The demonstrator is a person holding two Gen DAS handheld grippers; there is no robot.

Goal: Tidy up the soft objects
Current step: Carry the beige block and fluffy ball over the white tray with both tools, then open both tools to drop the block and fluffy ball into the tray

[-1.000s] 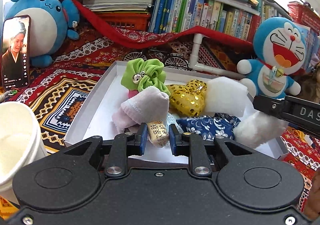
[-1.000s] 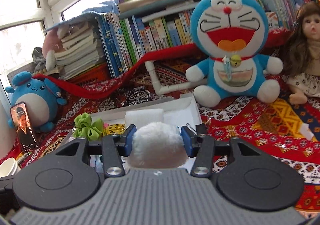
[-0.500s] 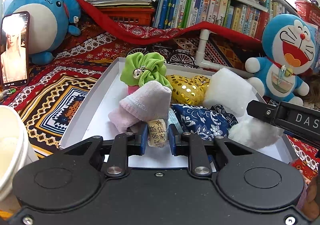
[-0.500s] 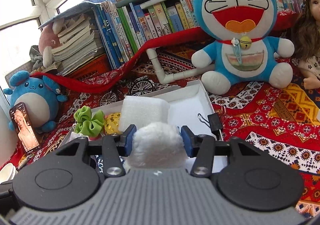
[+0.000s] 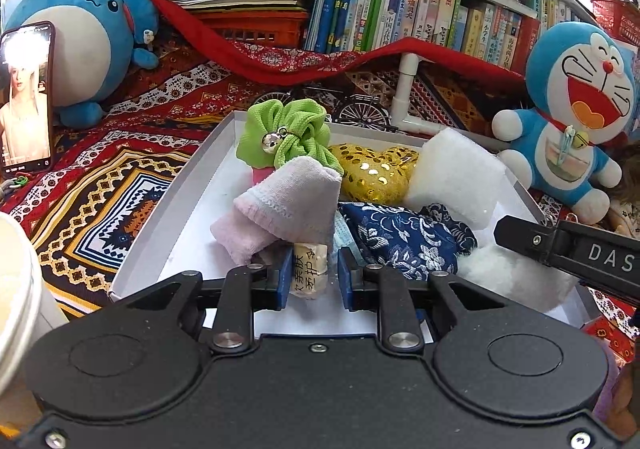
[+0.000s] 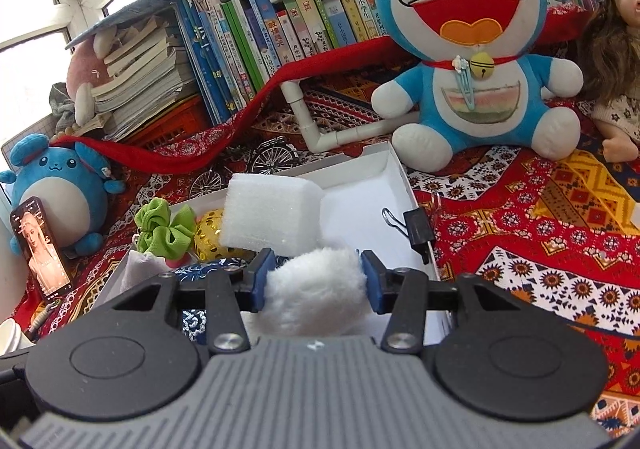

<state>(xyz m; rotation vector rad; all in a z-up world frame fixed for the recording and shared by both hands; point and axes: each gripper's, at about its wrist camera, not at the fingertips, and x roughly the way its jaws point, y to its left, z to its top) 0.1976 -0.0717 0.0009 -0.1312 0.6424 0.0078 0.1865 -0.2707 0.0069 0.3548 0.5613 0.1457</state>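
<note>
A white box holds a green scrunchie with a bell, a gold sequin heart, a white sponge block, a navy floral pouch and a pink folded towel. My left gripper stands around the towel's printed label; the left pad touches it, and a small gap shows at the right pad. My right gripper is shut on a white fluffy pompom and holds it low over the box's right end. The pompom also shows in the left wrist view.
A Doraemon plush and a doll sit right of the box. A blue round plush and a lit phone stand at the left. A binder clip hangs on the box's right rim. Books line the back. A white cup is near left.
Both grippers have moved forward and down toward the box. The pompom now sits lower in the box's right end. The left jaws stay around the towel's label.
</note>
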